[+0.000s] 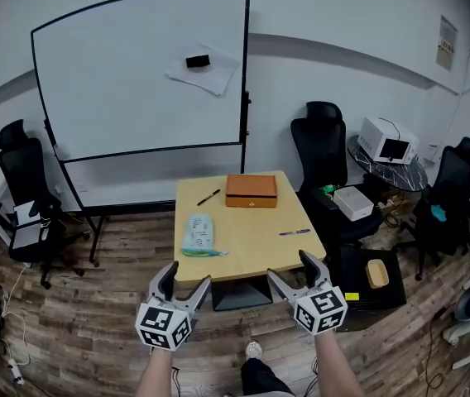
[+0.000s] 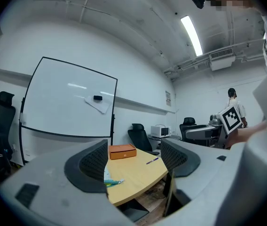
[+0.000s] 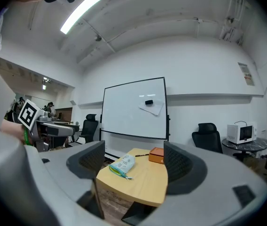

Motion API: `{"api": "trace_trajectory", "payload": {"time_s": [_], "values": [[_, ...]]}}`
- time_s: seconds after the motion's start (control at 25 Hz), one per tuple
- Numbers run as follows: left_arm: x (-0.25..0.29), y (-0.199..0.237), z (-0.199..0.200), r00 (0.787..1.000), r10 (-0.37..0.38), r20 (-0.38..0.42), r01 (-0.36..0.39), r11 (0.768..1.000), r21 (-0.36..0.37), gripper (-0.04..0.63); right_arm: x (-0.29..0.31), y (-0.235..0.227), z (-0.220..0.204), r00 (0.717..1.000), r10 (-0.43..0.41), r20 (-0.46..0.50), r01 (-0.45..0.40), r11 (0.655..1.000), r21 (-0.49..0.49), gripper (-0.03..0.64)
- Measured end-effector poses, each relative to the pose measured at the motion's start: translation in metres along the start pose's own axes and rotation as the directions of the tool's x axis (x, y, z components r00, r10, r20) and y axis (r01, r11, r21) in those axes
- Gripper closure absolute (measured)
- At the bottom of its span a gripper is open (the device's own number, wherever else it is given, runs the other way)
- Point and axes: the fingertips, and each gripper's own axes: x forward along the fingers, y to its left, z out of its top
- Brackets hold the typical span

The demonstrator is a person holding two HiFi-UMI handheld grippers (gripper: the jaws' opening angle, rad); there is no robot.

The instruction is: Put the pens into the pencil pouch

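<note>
well back from table [image 1: 251,228] edge, grippers [image 1: 189,273] [image 1: 287,265] gaping

pouch [image 1: 198,234] left on table [image 1: 251,231], box [image 1: 251,190] behind

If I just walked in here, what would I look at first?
Probably the big whiteboard at the back wall. In front of it stands a small yellow table with an orange box, a pale pouch, a black pen and a purple pen. Nearest, the left claw and right claw hang open and empty before the table's near edge.
</note>
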Motion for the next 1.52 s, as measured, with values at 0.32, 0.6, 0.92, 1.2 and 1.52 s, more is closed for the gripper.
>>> {"api": "trace_trajectory", "payload": {"time_s": [0.32,0.6,0.92,1.2,1.52], "values": [[0.073,0.04,-0.003,0.999,0.035,-0.016,-0.035,0.999,-0.009,0.27,0.079,-0.046,-0.006,0.998,0.057,-0.009,-0.057,0.998,0.013,0.247],[0.128,0.068,-0.003,0.996,0.081,-0.045,-0.081,0.997,0.0,0.27,0.136,-0.078,-0.002,0.994,0.113,0.008,-0.113,0.994,-0.01,0.258],[0.169,0.099,0.002,0.992,0.113,-0.063,-0.111,0.993,0.025,0.27,0.185,-0.104,-0.003,0.988,0.152,0.003,-0.152,0.988,0.007,0.258],[0.185,0.127,-0.009,0.994,0.058,-0.092,-0.057,0.998,0.022,0.27,0.212,-0.105,-0.007,0.994,0.109,-0.022,-0.108,0.994,0.026,0.259],[0.197,0.14,-0.044,0.983,-0.035,-0.181,0.039,0.999,0.018,0.27,0.219,-0.113,-0.013,0.998,0.025,-0.052,-0.023,0.999,0.044,0.27]]}}
